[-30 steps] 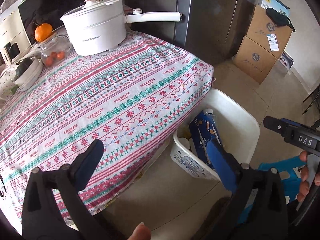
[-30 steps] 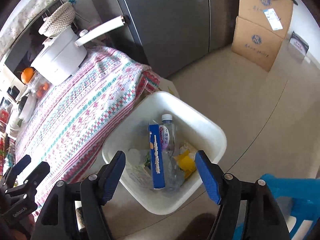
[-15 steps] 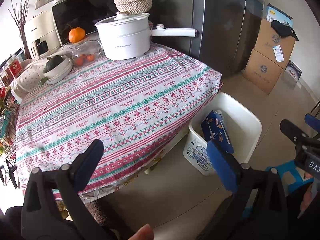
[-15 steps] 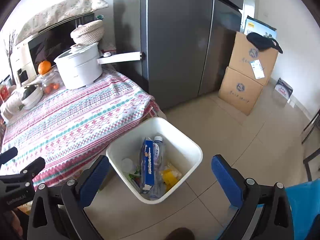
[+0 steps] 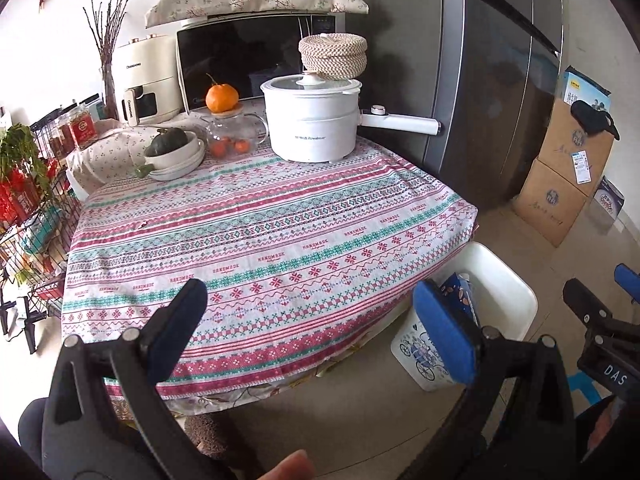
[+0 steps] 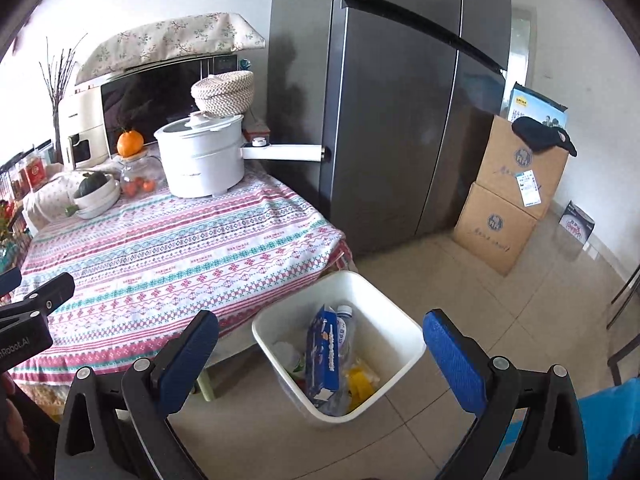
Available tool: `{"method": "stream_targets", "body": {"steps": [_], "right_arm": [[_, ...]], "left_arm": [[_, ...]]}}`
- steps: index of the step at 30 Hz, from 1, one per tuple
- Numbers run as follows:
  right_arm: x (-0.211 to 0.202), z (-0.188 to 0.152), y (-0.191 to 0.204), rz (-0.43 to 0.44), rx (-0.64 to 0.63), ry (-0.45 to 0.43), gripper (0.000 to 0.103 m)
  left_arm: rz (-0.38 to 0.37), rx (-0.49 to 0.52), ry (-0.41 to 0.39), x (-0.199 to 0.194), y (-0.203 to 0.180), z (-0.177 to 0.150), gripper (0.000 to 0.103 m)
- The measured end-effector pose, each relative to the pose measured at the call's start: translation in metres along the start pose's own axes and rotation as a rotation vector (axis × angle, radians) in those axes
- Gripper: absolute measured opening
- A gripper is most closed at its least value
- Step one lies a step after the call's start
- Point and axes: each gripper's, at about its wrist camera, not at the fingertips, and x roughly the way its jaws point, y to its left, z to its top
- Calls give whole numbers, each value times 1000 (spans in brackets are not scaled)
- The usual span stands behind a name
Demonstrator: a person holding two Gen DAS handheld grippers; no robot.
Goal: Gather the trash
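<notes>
At frame centre, table: patterned cloth, front and middle bare of litter — only kitchen things along the far edge.
Fridge: tall grey, upper right of the right wrist view, behind the table corner.
Cardboard boxes: stacked at right, by the wall.
Electric pot: white, upper centre on the cloth, woven mats on its lid.
Bin: white tub on the floor at lower centre of the right view, just beside the table's corner; at lower right in the left view.
Trash in bin: blue carton upright, clear bottle behind it, yellow wrapper and pale scraps at the bottom.
Left gripper: jaws spread wide, nothing between them, over the table's near edge.
Right gripper: jaws at their widest, empty, framing the bin from above.
Progress: judged near finished — several pieces sit in the bin and no loose trash shows on cloth or floor.
Left to do: perhaps a last check of hidden spots; nothing obvious remains.
</notes>
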Motion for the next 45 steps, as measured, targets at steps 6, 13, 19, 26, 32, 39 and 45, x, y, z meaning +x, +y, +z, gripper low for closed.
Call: {"method": "stream_targets", "body": {"steps": [6,13,19,26,32,39,45], "right_arm": [[5,0,5,10,-6,7,103],[6,-1,10,18,-17,13,103],[4,-1,9,22,-8,9,103],[-1,2,4,34,18,-12,103],[-3,3,3,39,28,-23,103],[-4,3,4,38,26,-22,103],[-3,3,6,41,18,-22,103]], "left_arm": [[0,-11,6,1,5,-1,102],[4,-8,6,0,3,-2,102],[8,-8,12,2,3,-2,102],[18,-4,0,1,2,-2,102],[23,1,3,0,1,-3,102],[26,2,2,0,0,-3,102],[27,-3,2,0,2,-3,102]]}}
